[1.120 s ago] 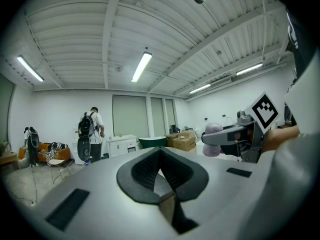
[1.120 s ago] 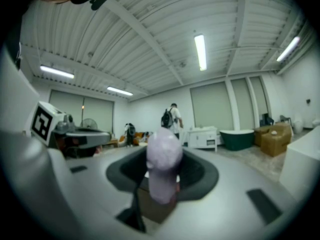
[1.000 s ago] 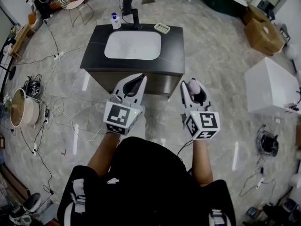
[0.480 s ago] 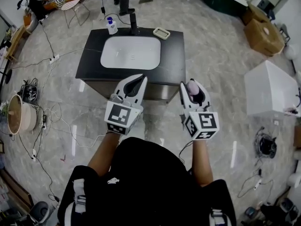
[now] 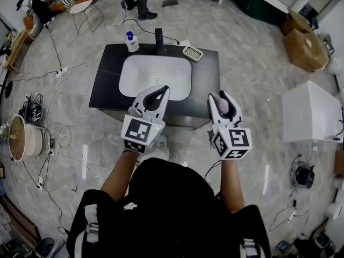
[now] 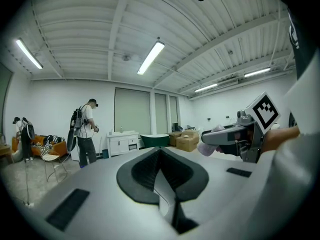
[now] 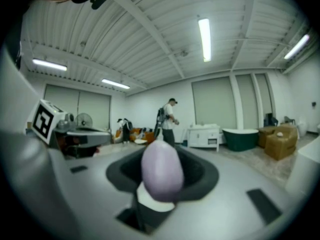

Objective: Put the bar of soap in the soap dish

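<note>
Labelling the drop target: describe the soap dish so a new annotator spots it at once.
Find the black vanity counter with the white basin. On its far edge, right of the dark faucet, lies the soap dish. It is a pale, flat, slotted tray, while the item left of the faucet is an upright blue-capped bottle.

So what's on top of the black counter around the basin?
Along the back edge: a blue-capped bottle, a black faucet and the soap dish, apparently empty. The counter front edge is partly covered by the left gripper and right gripper.
</note>
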`<state>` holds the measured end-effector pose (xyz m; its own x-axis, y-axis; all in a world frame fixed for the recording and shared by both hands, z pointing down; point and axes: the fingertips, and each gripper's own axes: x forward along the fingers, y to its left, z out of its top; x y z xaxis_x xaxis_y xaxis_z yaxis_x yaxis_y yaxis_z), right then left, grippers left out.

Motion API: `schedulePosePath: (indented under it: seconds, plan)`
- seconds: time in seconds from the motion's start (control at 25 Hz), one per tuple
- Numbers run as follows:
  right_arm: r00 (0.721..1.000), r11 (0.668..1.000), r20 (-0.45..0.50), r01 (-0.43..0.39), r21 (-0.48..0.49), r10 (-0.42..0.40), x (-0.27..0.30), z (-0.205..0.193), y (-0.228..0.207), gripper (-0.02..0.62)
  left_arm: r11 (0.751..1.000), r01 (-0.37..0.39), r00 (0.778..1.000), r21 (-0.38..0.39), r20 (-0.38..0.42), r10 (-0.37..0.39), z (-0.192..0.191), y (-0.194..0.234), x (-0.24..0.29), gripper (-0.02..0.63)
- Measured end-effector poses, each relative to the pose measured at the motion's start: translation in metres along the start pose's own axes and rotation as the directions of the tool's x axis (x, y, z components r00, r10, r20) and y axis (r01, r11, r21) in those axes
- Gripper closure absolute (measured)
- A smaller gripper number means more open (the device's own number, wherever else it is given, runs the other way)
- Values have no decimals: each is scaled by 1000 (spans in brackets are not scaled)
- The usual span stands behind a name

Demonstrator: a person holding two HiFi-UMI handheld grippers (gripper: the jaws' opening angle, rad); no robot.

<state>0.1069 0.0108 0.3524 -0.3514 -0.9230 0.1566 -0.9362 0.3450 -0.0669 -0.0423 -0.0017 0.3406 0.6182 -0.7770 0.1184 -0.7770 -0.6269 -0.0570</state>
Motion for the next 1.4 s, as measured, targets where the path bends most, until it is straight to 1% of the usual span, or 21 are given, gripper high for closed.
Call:
schedulePosePath:
  seconds: [0.2,0.36,0.68,1.08,1.4]
  plan:
    - [1000,1000,-4,6,-8,-6,45,10,2,423,1000,8,1000,-10,-2,-8,1,39,22,581]
    - [999,999,-10,31,-27,-31,75,14,0,423,1000,21,1000,-14,-1,-21,0,66,41,581]
    - [997,997,-26,68,-47,-69,121,16,-1,423,998,63,998,-29,-5,-63,-8,105,70,581]
    - [993,996,-84,82,-33,-84,153,2,-12,423,994,87,995,-66,-34,-89,-25,122,94,581]
    - [990,997,-115,75,-11,-76,179,-8,-36,423,992,99,992,-72,-68,-104,-34,123,127,581]
